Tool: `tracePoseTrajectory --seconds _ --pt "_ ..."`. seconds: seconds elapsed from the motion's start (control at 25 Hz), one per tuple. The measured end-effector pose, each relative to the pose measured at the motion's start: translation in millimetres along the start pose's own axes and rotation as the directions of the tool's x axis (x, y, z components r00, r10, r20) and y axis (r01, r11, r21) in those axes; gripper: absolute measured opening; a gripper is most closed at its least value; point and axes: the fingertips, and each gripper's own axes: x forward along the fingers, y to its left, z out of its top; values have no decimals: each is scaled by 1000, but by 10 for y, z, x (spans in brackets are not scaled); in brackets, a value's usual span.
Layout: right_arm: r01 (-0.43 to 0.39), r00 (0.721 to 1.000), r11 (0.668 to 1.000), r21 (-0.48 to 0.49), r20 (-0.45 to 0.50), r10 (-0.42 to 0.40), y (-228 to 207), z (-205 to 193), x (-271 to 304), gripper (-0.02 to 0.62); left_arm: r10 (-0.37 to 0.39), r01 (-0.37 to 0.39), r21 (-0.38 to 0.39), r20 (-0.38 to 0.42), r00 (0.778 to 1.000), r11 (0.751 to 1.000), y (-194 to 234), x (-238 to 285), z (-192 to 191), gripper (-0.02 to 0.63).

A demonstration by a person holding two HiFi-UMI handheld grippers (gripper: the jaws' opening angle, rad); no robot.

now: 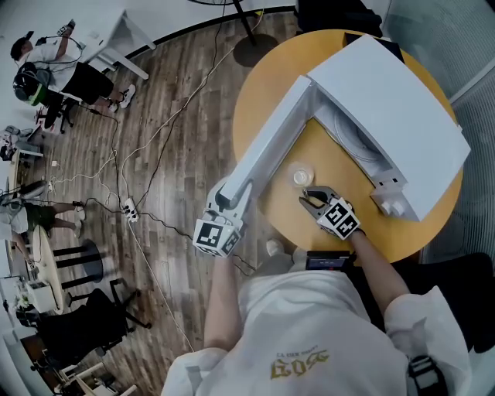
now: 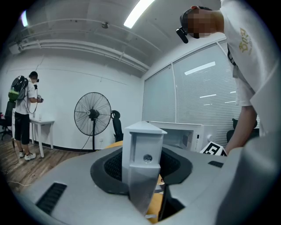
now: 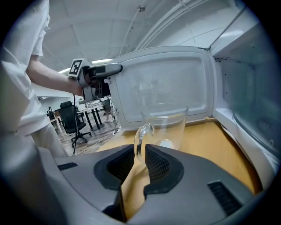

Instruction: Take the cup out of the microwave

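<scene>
One cup (image 3: 166, 126) outside microwave (image 1: 394, 108) | left gripper (image 1: 228, 199) clenched on door edge (image 2: 141, 149) | right gripper (image 1: 312, 199) released around handle (image 3: 139, 139)

Brightly, evenly lit from overhead, with a ceiling strip light (image 2: 139, 12) flaring white in the left gripper view. Pale and a little washed out across the white microwave (image 1: 394, 108) and its open door (image 1: 271, 147) in the head view; only soft, faint shadow on the bench (image 1: 271, 85). Strongly bowed toward the rims of both gripper views, corners vignetted to black. Slightly soft on the close-up right tool (image 3: 139, 151), crisp on the glass cup (image 3: 164, 125).
</scene>
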Motion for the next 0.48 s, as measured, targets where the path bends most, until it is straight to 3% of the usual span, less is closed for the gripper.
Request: tracePoseTrajectory --seconds 0.36,0.48 --pt "125 992 990 58 -43 -123 -18 -38 -216 77 -56 57 -32 16 998 998 -5 -40 -11 186" --pt "212 977 969 125 -19 -212 -114 14 -385 77 -76 77 -39 11 997 996 7 -18 -10 186"
